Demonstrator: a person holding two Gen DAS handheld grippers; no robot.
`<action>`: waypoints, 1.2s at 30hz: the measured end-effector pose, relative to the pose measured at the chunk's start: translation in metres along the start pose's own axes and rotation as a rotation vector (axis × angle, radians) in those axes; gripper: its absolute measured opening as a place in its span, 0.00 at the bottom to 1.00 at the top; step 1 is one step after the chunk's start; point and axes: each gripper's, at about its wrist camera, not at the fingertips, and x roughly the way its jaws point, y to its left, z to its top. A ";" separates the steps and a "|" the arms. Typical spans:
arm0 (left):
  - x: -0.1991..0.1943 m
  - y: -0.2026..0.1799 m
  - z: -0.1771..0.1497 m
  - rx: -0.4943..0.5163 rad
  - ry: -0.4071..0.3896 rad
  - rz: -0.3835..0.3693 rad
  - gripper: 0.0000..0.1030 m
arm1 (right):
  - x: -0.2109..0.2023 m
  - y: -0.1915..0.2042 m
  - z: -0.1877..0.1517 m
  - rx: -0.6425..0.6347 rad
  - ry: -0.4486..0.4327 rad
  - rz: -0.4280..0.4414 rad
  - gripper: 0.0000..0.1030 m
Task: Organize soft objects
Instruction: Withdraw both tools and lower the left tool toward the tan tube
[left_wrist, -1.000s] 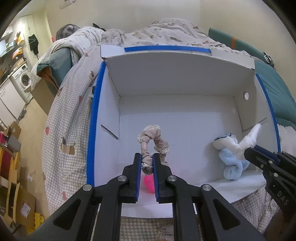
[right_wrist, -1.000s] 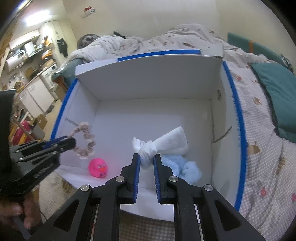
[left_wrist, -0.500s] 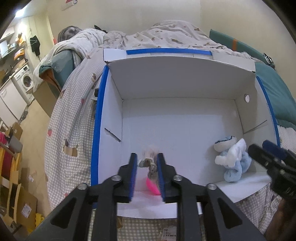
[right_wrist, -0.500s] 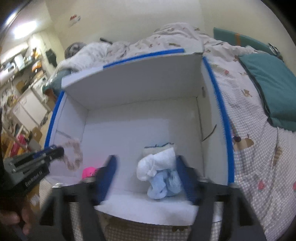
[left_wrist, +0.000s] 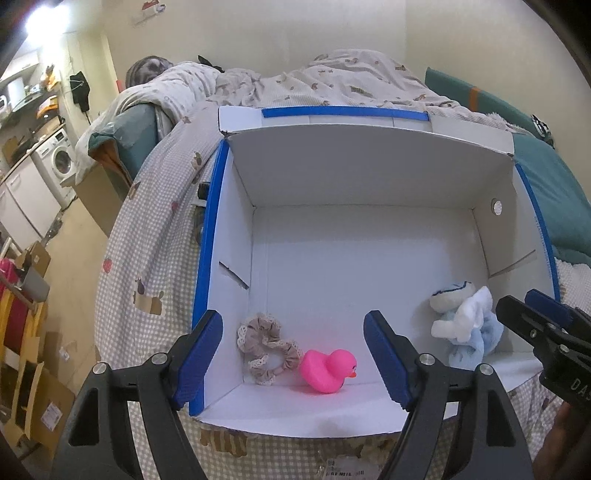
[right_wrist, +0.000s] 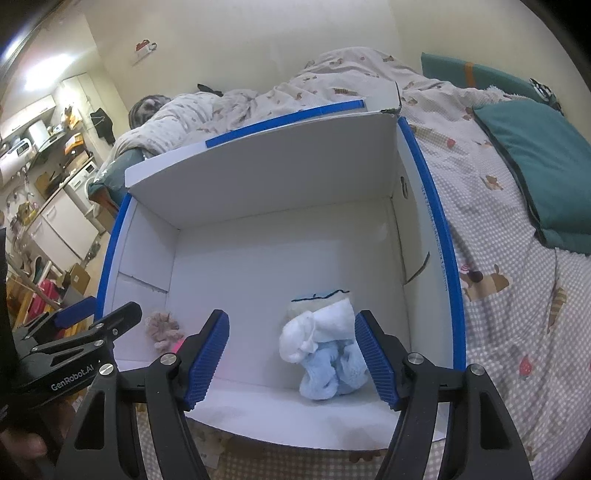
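A white cardboard box (left_wrist: 369, 177) with blue-taped rims lies open on the bed. On its floor at the near left, a beige lace scrunchie (left_wrist: 264, 347) rests against a pink rubber duck (left_wrist: 327, 371). My left gripper (left_wrist: 293, 321) hangs just above them, its jaws opening, with nothing between the pads. At the near right, a white soft cloth (right_wrist: 317, 328) lies on a pale blue plush (right_wrist: 332, 373). My right gripper (right_wrist: 291, 319) stands open above that pile without touching it. The right wrist view also catches the scrunchie (right_wrist: 160, 326) and the left gripper (right_wrist: 110, 314).
The box's walls (right_wrist: 436, 229) stand tall on all but the near side. Checked bedding (right_wrist: 517, 314), a teal pillow (right_wrist: 543, 166) and a rumpled duvet (left_wrist: 295, 85) surround it. Left of the bed are floor, cardboard cartons (left_wrist: 33, 387) and a washing machine (left_wrist: 55, 162).
Both grippers went from shut to open. The scrunchie dropped from the left jaws onto the box floor beside the duck. The white cloth dropped from the right jaws onto the blue plush.
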 end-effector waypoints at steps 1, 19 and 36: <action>0.000 0.000 0.000 0.001 -0.002 0.001 0.74 | 0.000 0.000 0.000 -0.001 0.000 0.000 0.72; -0.043 0.013 -0.019 0.007 -0.049 0.013 0.74 | -0.019 0.004 -0.014 -0.044 -0.011 -0.052 0.72; -0.076 0.059 -0.068 -0.147 -0.006 0.042 0.74 | -0.054 0.006 -0.052 -0.009 -0.011 -0.033 0.72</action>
